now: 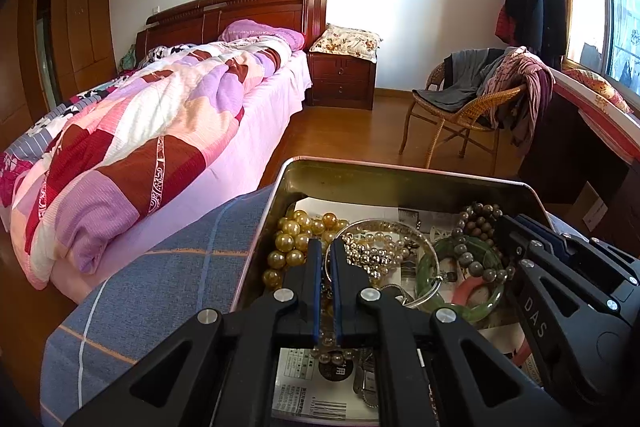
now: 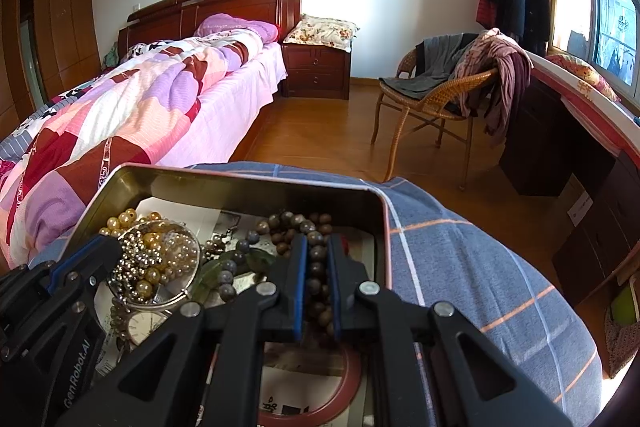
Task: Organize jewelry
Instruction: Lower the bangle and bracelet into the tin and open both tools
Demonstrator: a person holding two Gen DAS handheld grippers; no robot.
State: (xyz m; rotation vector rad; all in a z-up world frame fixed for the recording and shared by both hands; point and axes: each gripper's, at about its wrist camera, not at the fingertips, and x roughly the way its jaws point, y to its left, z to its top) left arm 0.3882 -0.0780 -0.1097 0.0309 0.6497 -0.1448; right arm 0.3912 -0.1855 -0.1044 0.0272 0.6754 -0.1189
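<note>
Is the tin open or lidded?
Open: the tin has no lid on, and its beads and bangle lie exposed inside.

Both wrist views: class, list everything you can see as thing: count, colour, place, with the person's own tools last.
tin: one, gold-lined, on the blue checked cloth
amber bead strand: one, golden, tin's left side
silver bead chain: one, silver, inside the thin silver bangle
green bangle: one, green, tin's right half
brown bead strand: one, brown-grey, tin's right side
bed: one, pink patchwork quilt, left
nightstand: one, dark wood, beside the bed
wicker chair: one, tan, draped with clothes, right
left tool: one, black and blue, shut on the silver bangle
right tool: one, black and blue, shut on the brown bead strand
</note>
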